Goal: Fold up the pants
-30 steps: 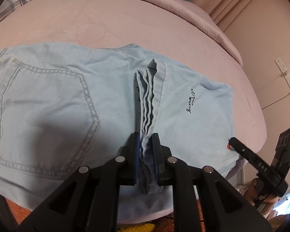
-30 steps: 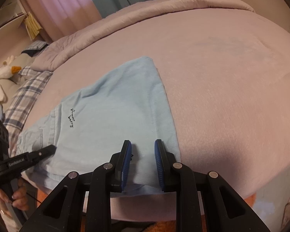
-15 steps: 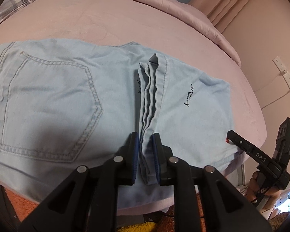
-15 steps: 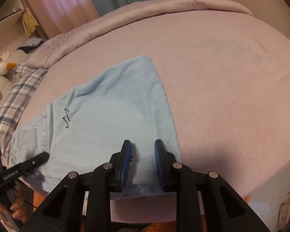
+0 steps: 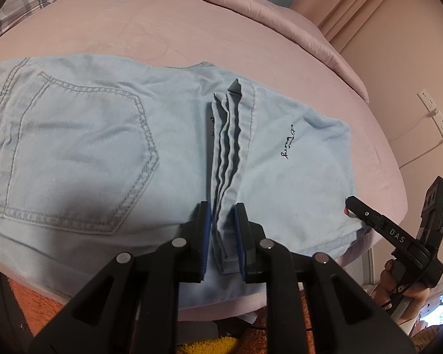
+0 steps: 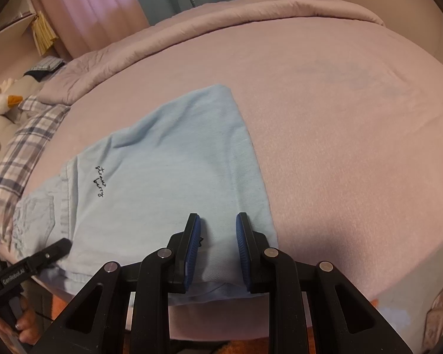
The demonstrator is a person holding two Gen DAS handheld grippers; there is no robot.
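Light blue pants (image 5: 103, 147) lie folded on the pink bed, with a back pocket on the left and black script on the right part. My left gripper (image 5: 223, 215) is shut on a stacked ridge of pant hems (image 5: 230, 153) at the near edge. In the right wrist view the pants (image 6: 168, 171) spread left of centre. My right gripper (image 6: 218, 227) is open, its jaws over the pants' near right corner, gripping nothing. It also shows in the left wrist view (image 5: 351, 203) at the pants' right edge.
The pink bed (image 6: 339, 118) stretches far and right, with a rolled duvet (image 6: 221, 17) at the back. A plaid pillow (image 6: 26, 135) and a plush goose (image 6: 0, 103) lie at the left. An orange rug (image 5: 29, 303) lies below the bed edge.
The left gripper, still holding the hems, has drawn back slightly, so more of the pocket side shows. The right gripper stays open over the same corner.
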